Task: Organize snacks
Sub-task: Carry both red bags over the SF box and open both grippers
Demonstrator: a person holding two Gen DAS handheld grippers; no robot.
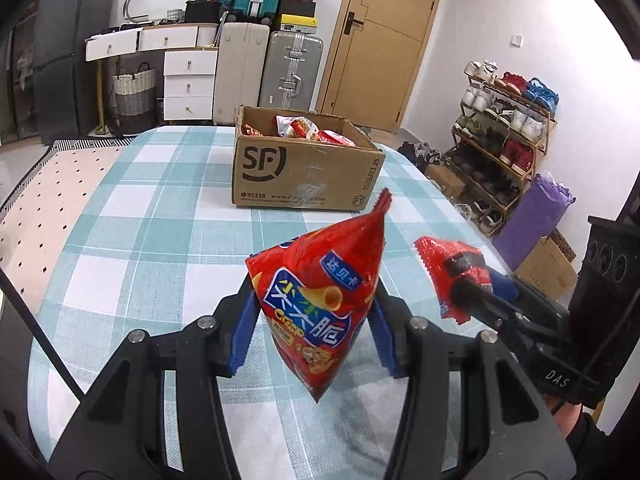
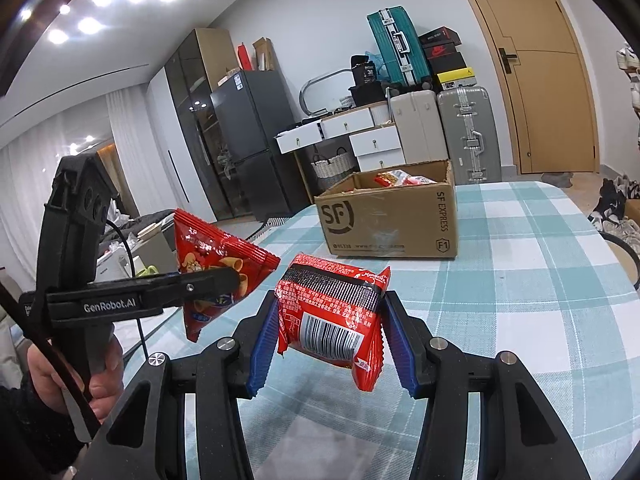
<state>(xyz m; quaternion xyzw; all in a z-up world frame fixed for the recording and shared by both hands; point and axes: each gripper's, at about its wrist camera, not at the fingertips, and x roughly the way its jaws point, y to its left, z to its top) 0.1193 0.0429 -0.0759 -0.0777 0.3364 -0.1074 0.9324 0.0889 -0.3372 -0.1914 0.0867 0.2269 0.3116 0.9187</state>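
Left wrist view, from left to right: a beige perforated mat (image 1: 44, 204) lies at the left edge, beside the teal-and-white checked tablecloth (image 1: 160, 240) that covers the table. In the upper middle stands an open brown cardboard box (image 1: 304, 176) printed with "SF", with red snack packets (image 1: 308, 130) inside it; nothing lies on the cloth between the box and the grippers. Behind the box are white drawers (image 1: 188, 80) and a grey hard-shell suitcase (image 1: 292, 72), and a wooden shoe rack (image 1: 504, 128) fills the upper right.

At the lower centre the left gripper (image 1: 316, 320) is closed on a red triangular crisp bag (image 1: 320, 300), its blue ribbed pads (image 1: 242, 336) pressing the bag's two sides while the bag's sealed tip points up toward the box. To the right, the right gripper (image 1: 460, 280) pinches a red rectangular snack packet (image 1: 444, 276) above the cloth.

Right wrist view: a hand (image 2: 100, 376) at the lower left holds the left gripper's handle, and the crisp bag (image 2: 212, 268) hangs clamped left of centre. The snack packet (image 2: 332, 320), barcode facing the camera, sits squeezed between the right gripper's (image 2: 332, 332) blue pads at the centre, with the box (image 2: 388, 220) beyond it at the upper right.
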